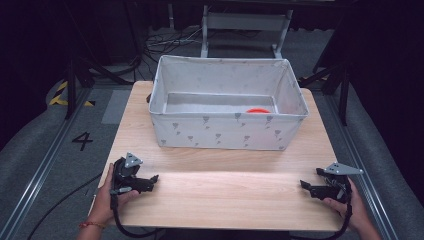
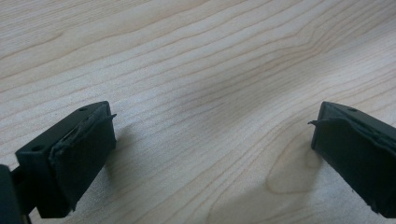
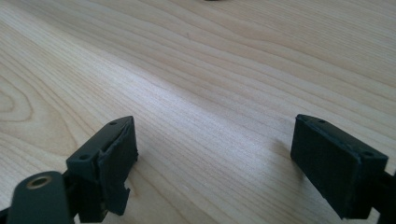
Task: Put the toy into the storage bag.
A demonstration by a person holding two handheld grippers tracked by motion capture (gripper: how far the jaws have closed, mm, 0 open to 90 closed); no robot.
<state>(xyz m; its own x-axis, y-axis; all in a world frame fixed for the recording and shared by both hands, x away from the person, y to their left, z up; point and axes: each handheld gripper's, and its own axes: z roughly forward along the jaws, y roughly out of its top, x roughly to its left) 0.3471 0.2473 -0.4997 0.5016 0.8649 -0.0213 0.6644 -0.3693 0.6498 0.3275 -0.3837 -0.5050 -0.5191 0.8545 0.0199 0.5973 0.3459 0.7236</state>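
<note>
High view: the left gripper and right gripper rest on the wooden table, both gaping wide and holding nothing. The fabric bin stands at twelve o'clock, well apart, with what may be an orange ring inside

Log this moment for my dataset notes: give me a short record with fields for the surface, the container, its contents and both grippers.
surface: wooden table
container: grey fabric bin, far half of the table, open top
contents: orange object at the bin's right, partly hidden by the front wall
left gripper: resting on the table, jaws open, nothing between
right gripper: resting on the table, jaws open, nothing between
</note>
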